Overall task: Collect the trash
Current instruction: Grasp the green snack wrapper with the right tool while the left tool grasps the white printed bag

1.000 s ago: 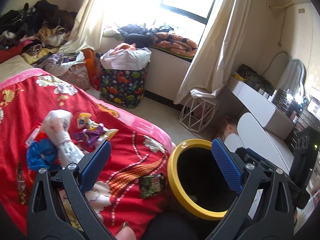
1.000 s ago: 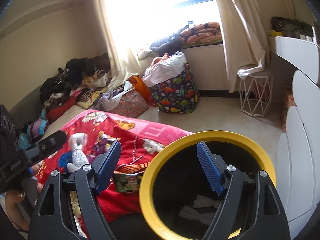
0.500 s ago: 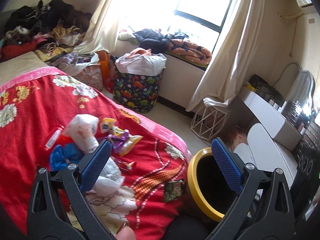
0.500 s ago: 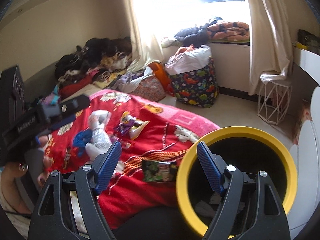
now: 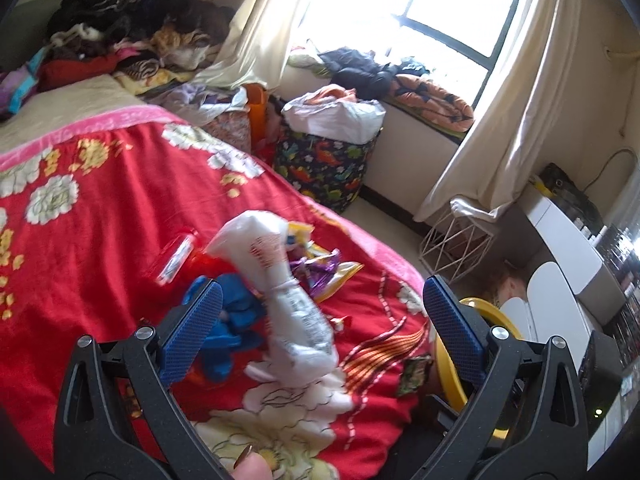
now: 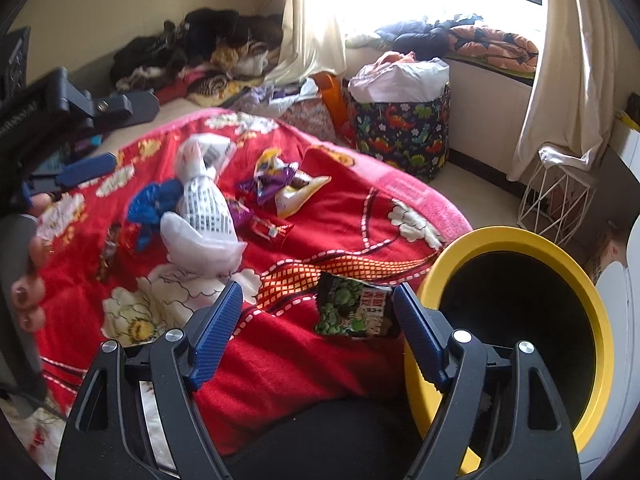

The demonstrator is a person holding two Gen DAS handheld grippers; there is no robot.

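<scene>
Trash lies on a red floral blanket (image 5: 92, 248): a twisted white plastic bag (image 5: 280, 288) (image 6: 204, 212), a blue crumpled wrapper (image 5: 236, 320) (image 6: 150, 204), purple and yellow wrappers (image 5: 320, 268) (image 6: 280, 184), and a green snack packet (image 6: 352, 312) (image 5: 414, 372). My left gripper (image 5: 320, 292) is open, hovering in front of the white bag. My right gripper (image 6: 318, 296) is open too, low over the blanket, with the green packet just ahead near its right finger. A yellow-rimmed black bin (image 6: 516, 308) (image 5: 480, 312) stands at the bed's right edge. One of the left gripper's blue pads (image 6: 86, 168) shows at far left.
A dinosaur-print basket (image 6: 400, 128) full of laundry stands on the floor beyond the bed. A white wire stool (image 6: 556, 192) sits under the curtain. Heaped clothes (image 6: 208, 52) fill the far corner. White furniture (image 5: 560, 248) is on the right. A person's hand (image 6: 28, 292) holds the left gripper.
Both views have swung left from the bin toward the trash on the blanket. The bin has slid to the right edge. The green packet now sits between the right fingers. Both grippers stayed open.
</scene>
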